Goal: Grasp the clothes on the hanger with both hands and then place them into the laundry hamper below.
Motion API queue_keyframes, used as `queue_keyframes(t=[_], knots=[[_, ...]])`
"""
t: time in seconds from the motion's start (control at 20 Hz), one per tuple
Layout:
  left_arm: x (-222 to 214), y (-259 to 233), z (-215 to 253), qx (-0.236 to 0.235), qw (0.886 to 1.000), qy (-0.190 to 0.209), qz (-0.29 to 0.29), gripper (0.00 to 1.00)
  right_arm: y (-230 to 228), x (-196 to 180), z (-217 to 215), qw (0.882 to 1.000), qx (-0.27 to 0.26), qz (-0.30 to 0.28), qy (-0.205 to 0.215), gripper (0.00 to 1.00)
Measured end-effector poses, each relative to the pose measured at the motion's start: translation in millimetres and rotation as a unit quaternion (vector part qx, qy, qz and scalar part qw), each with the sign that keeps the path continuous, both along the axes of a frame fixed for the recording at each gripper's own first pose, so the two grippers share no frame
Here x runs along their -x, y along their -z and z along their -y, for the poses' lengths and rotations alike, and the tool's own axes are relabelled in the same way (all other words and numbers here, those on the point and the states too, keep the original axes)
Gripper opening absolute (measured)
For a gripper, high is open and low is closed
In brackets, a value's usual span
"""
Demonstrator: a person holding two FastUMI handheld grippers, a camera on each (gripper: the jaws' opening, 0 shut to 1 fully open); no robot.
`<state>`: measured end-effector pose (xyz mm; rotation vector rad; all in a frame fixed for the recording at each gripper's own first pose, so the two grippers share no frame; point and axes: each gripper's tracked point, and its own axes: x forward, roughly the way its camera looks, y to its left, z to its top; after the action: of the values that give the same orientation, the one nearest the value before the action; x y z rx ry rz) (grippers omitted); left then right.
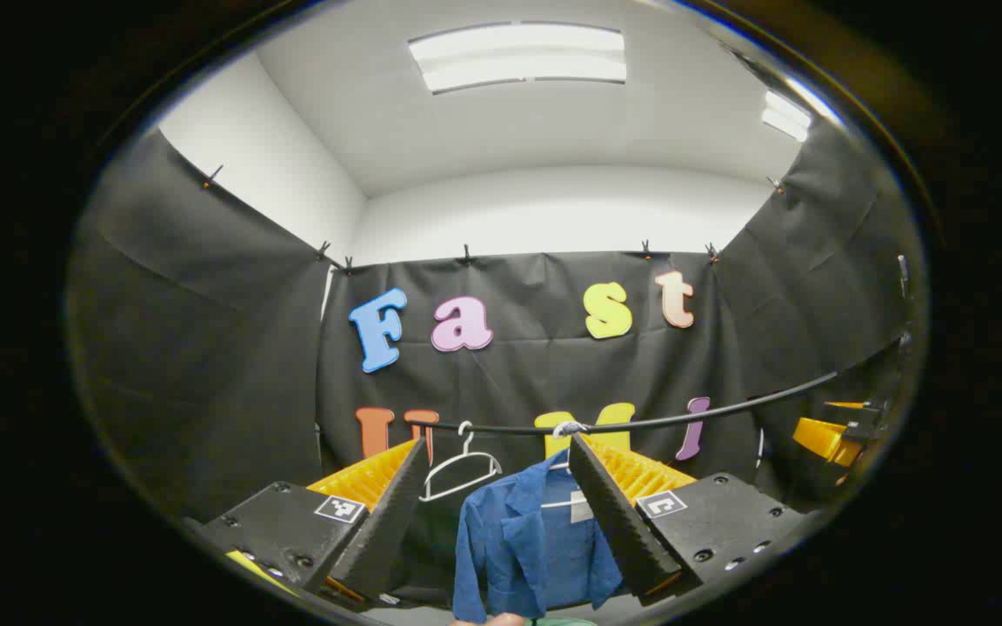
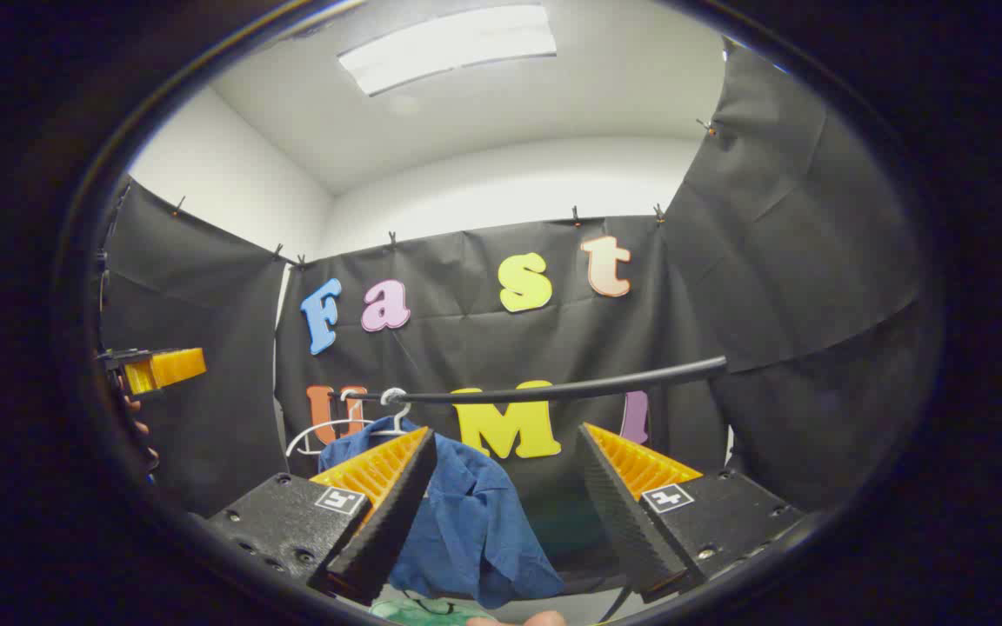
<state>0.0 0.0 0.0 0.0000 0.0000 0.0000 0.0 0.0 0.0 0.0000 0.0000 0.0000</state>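
Blue cloth is what I have ahead of me: a shirt (image 1: 527, 543) hangs on a white hanger (image 1: 564, 497) from the black rail (image 1: 640, 423) that runs across the booth. In the left gripper view it sits low and central, showing between my left tool (image 1: 497, 456) fingers but well beyond them, untouched. That tool is spread wide and grasps nothing. A second white hanger (image 1: 459, 469) hangs bare on the rail just to the shirt's left.

From the right gripper view I see the same shirt (image 2: 475, 522) draped off its hanger (image 2: 392, 416) near the rail's (image 2: 553, 389) left end, its cloth showing behind the left finger and in the gap. My right tool (image 2: 505, 448) is likewise released, fingers well apart, with no contact on the cloth. The bare hanger (image 2: 323, 430) hangs beside the shirt here too. At the far left edge of this view I catch the left tool (image 2: 157, 369) held up in a hand.

A bit of green (image 2: 431, 611) shows at the bottom, below the shirt; I cannot tell what it is.
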Motion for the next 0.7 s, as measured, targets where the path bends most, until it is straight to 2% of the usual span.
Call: queue_keyframes(t=[0.3, 0.55, 0.7], knots=[[-17.1, 13.4, -33.8, 0.015, 0.999, 0.033, -0.008, 0.99, 14.5, -21.2, -54.8, 1.0, -0.011, -0.005, 0.003, 1.0], [-22.1, 11.2, -54.5, 0.027, 1.0, 0.009, -0.004, 1.0, 13.0, -31.9, -80.3, 1.0, 0.006, -0.007, -0.013, 0.99], [-29.1, 1.5, -50.9, 0.039, 0.999, 0.014, 0.009, 1.0, 7.5, -45.7, -90.9, 0.999, 0.016, -0.001, -0.029, 0.99]])
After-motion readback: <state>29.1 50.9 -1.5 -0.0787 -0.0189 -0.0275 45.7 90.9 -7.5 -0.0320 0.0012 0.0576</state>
